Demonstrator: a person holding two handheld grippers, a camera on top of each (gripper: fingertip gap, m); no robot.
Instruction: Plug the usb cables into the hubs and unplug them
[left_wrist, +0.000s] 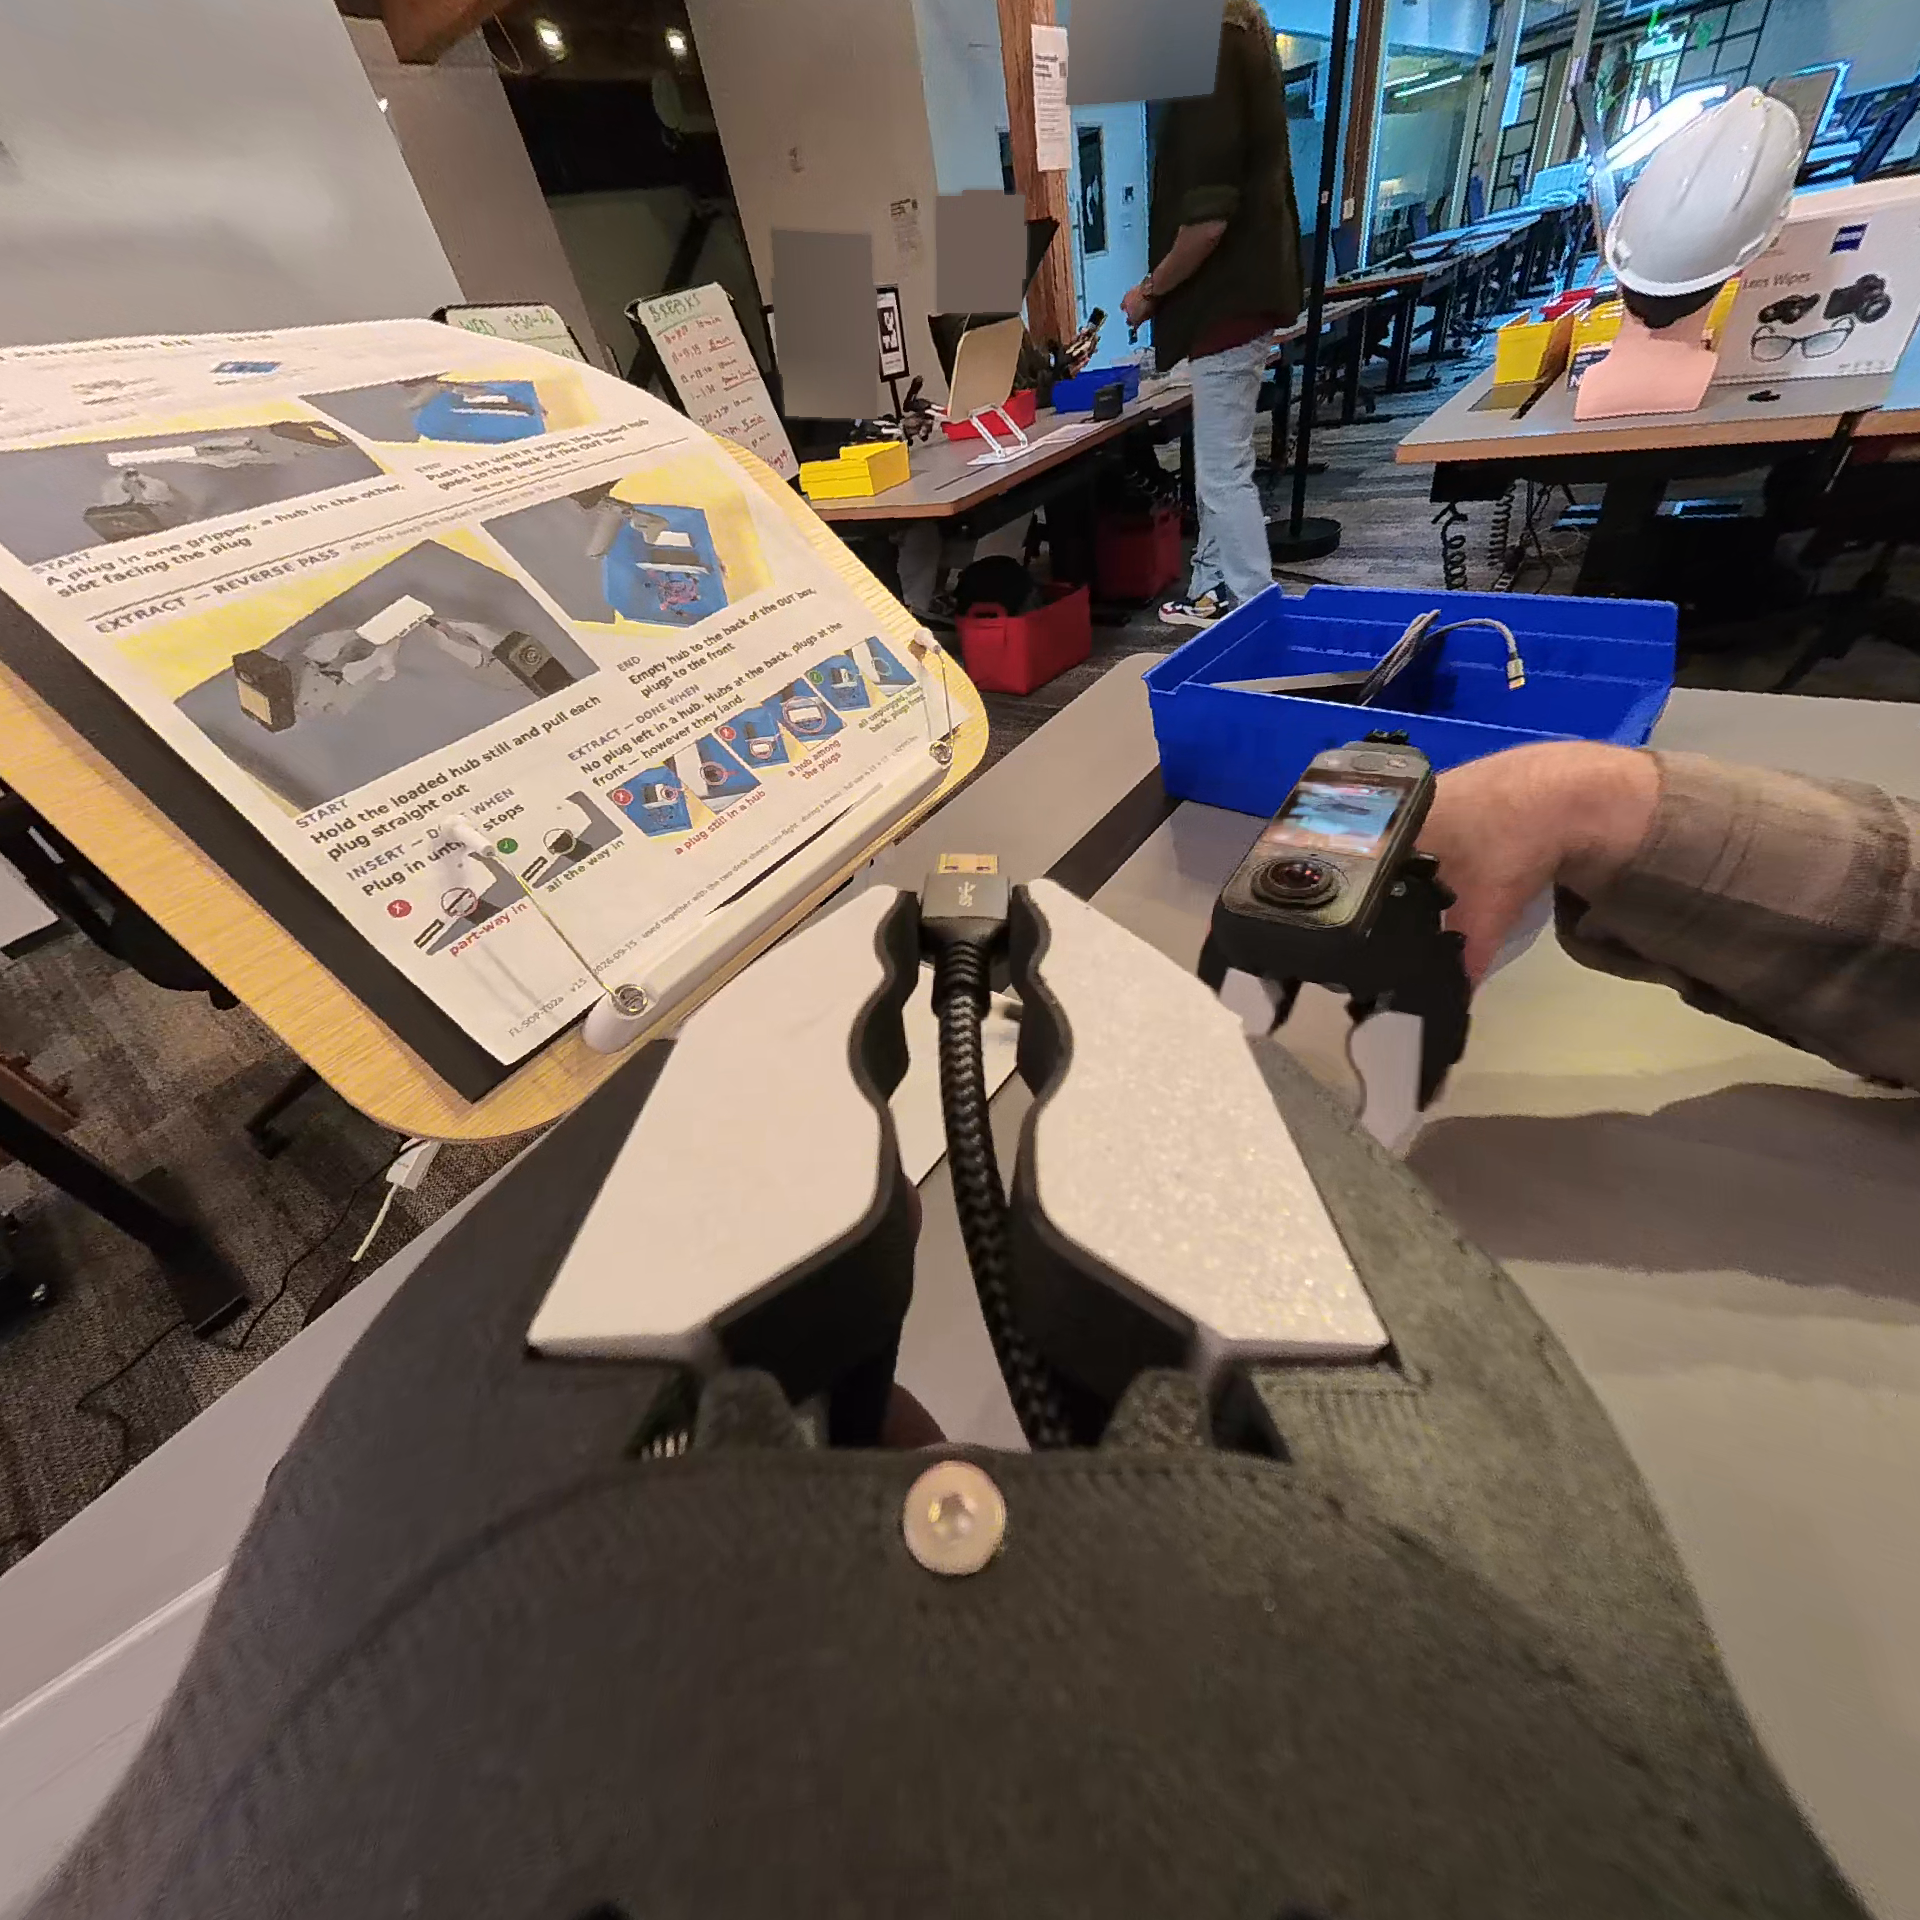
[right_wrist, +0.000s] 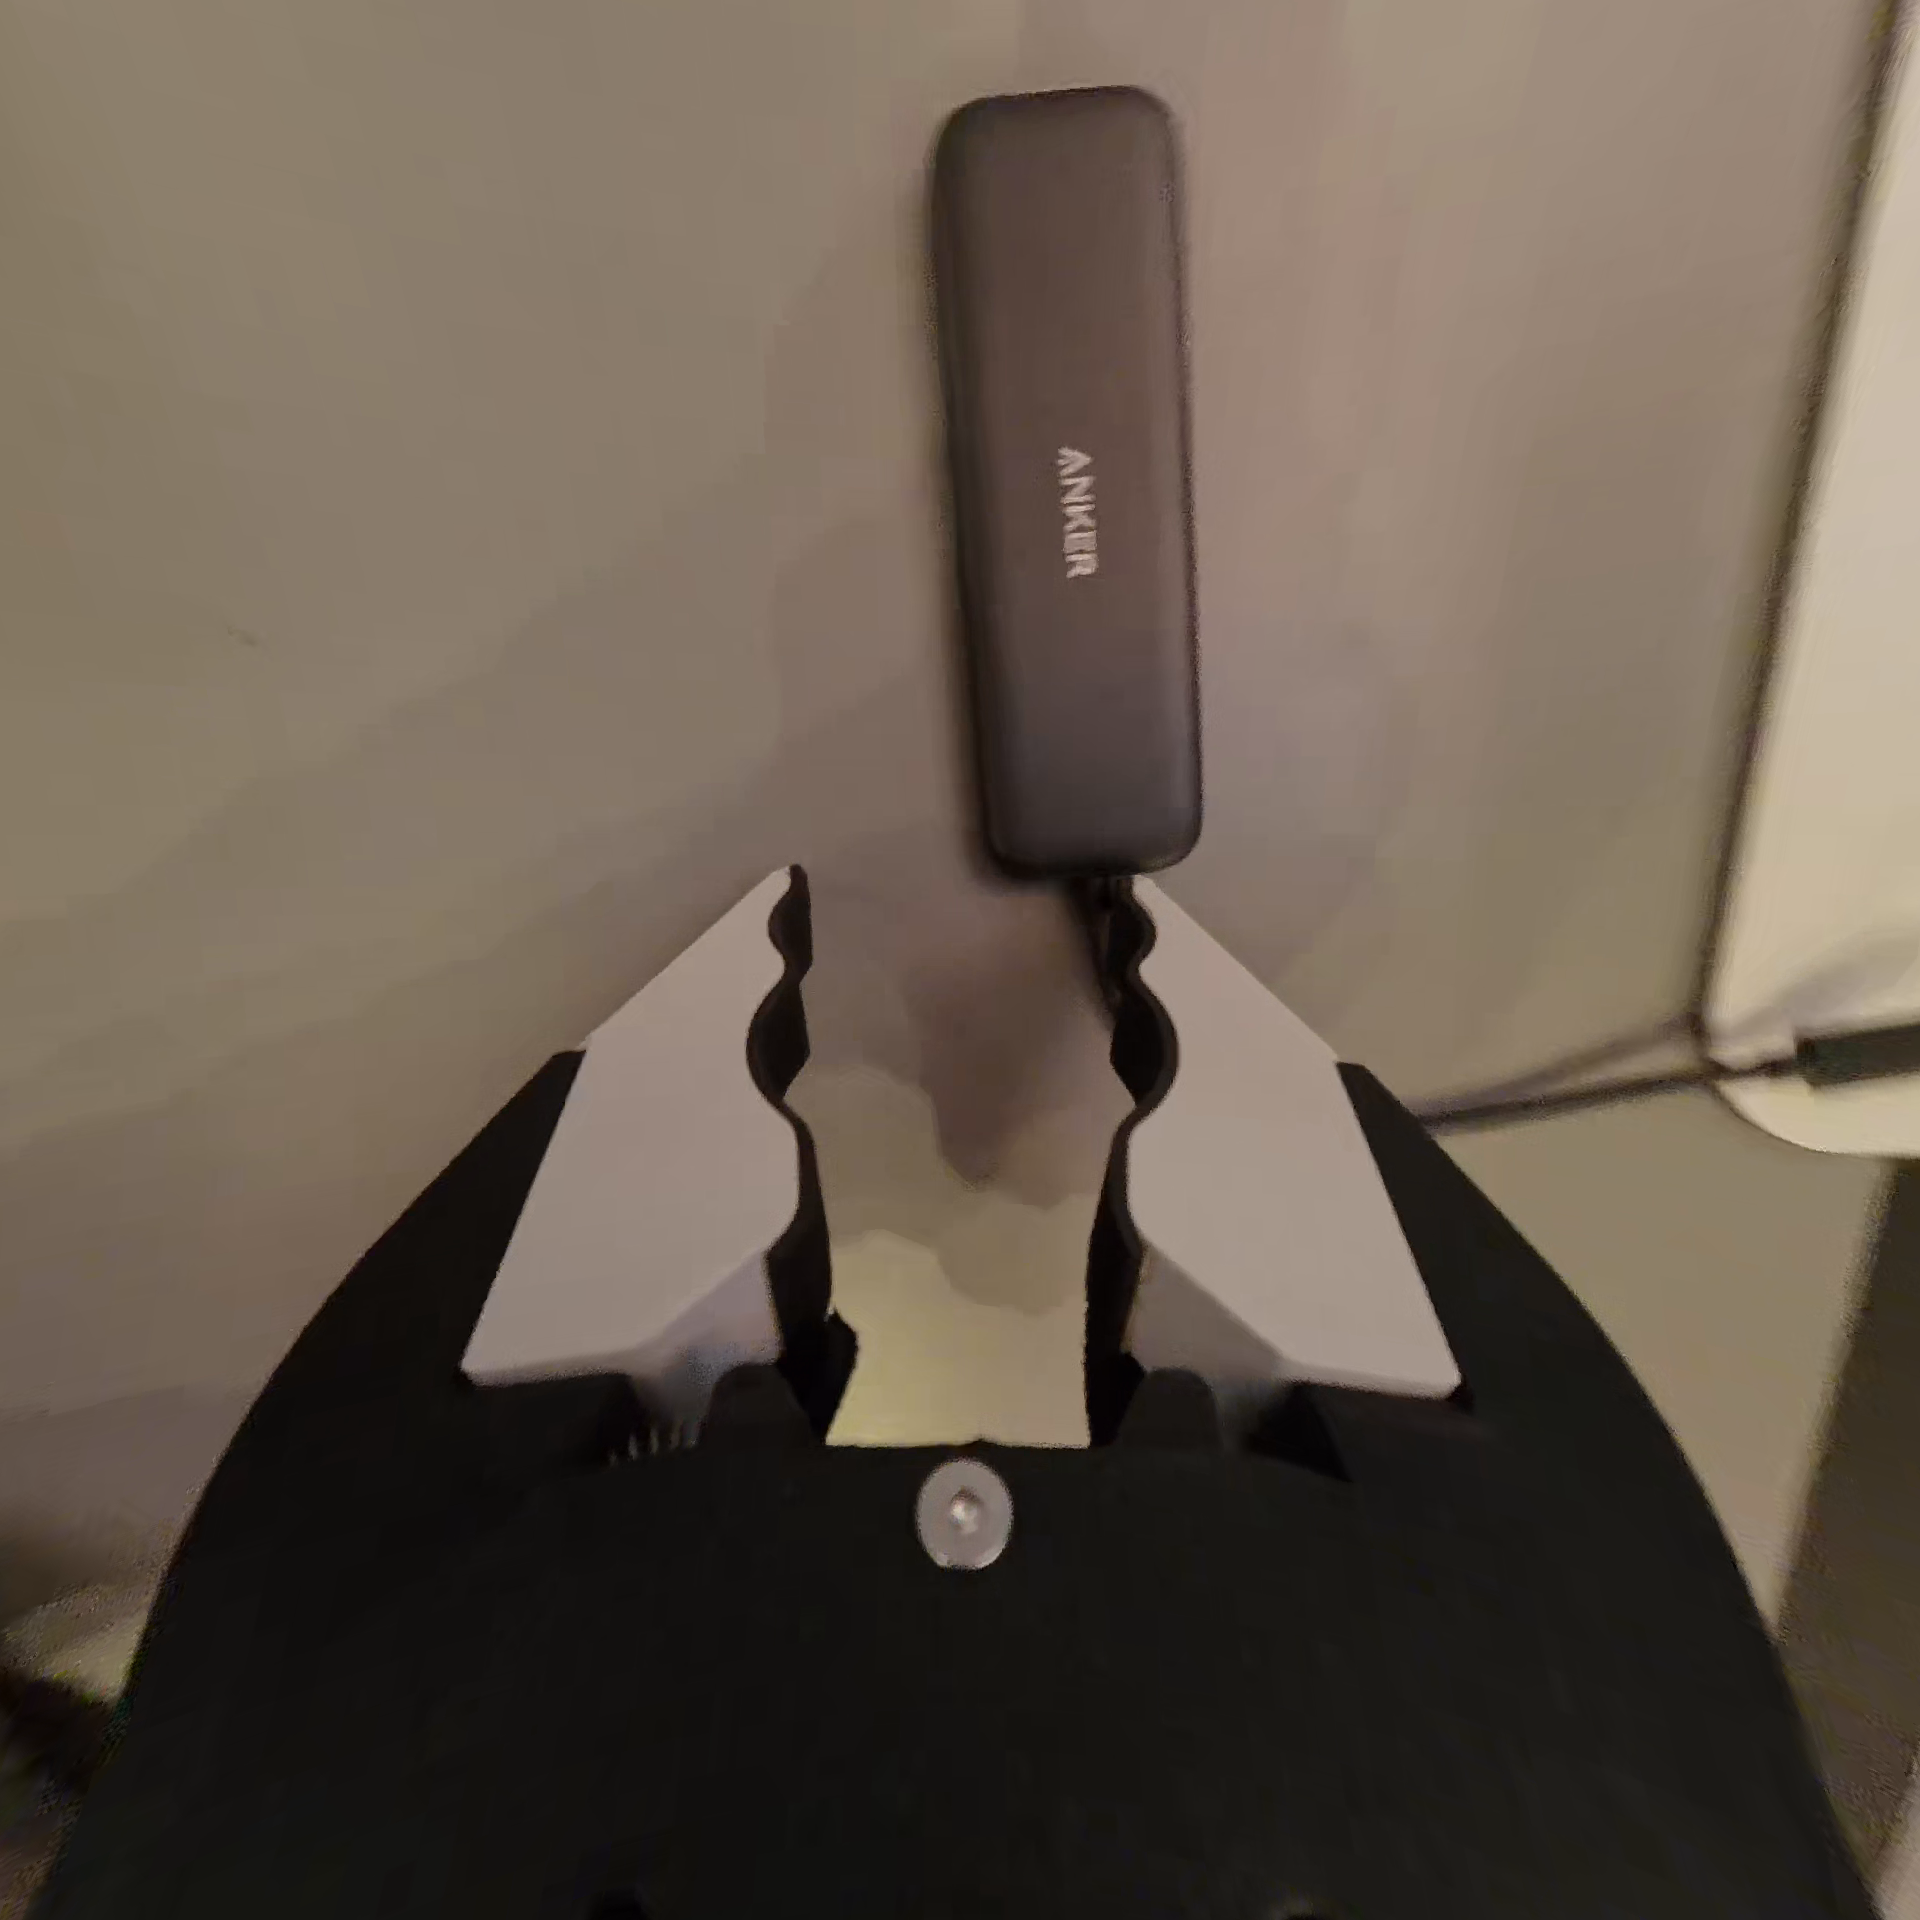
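Two grippers: left gripper (left_wrist: 964, 914) jaws clamped on USB plug (left_wrist: 966, 891); right gripper (right_wrist: 961, 904) jaws parted, offset from hub (right_wrist: 1065, 478) on bench (right_wrist: 416, 520); hub may be pushed askew, missed.

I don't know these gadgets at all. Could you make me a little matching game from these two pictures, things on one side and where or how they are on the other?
Things:
1. USB plug
2. hub
3. blue bin
4. right gripper

Places or states:
A. open, holding nothing
B. lying flat on the grey table
C. clamped in the left gripper
D. at the far edge of the table, with a cable inside

Pairs: 1-C, 2-B, 3-D, 4-A
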